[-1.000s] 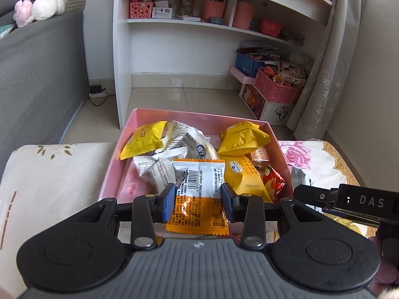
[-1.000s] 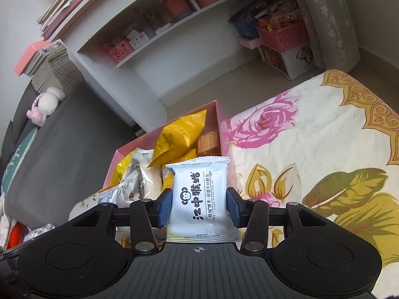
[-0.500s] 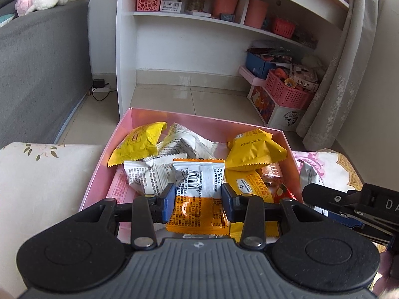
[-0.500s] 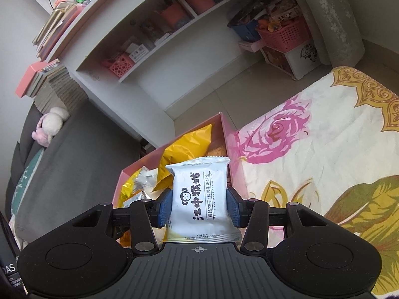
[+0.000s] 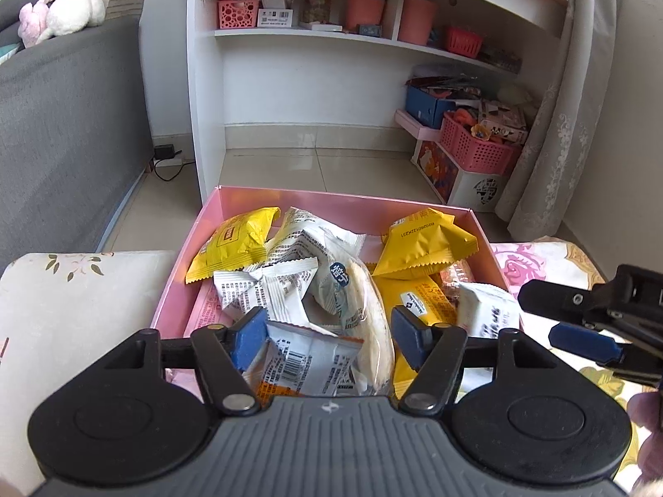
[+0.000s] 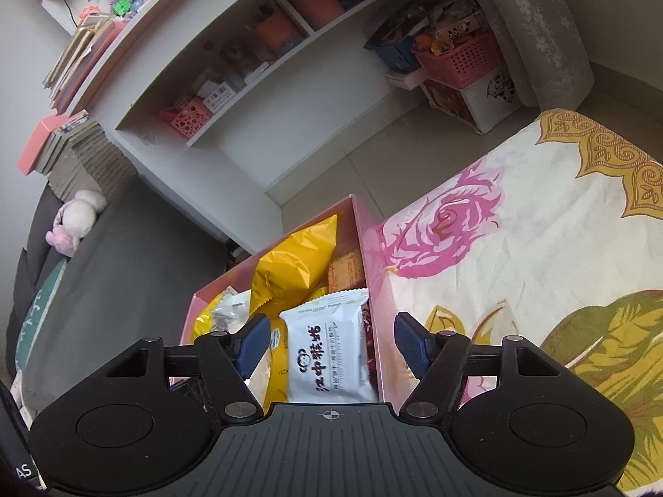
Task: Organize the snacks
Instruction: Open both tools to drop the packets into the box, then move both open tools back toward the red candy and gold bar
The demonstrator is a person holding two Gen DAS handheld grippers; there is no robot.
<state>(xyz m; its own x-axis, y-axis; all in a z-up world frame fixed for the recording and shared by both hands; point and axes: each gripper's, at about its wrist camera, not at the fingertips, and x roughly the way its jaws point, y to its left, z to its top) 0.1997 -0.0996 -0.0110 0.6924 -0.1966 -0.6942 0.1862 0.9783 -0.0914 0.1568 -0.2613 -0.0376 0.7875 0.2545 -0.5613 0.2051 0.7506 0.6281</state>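
Note:
A pink box on the flowered cloth holds several snack packets, yellow and white. My left gripper hovers over the box's near side with its jaws opening. The orange-and-white packet lies loose below them, apart from both pads. My right gripper is over the box's right part, jaws opening too. The white packet with a monkey logo rests in the pink box by its right wall, clear of the pads. In the left wrist view the right gripper shows at the box's right side.
A white shelf unit with pink baskets and pots stands behind the box. A grey sofa is on the left. A pink basket on a storage box and a curtain stand at the right. The flowered cloth stretches right of the box.
Both grippers have spread their jaws. The orange-and-white packet left the left gripper's pads and the white monkey packet left the right gripper's; both now lie in the box.

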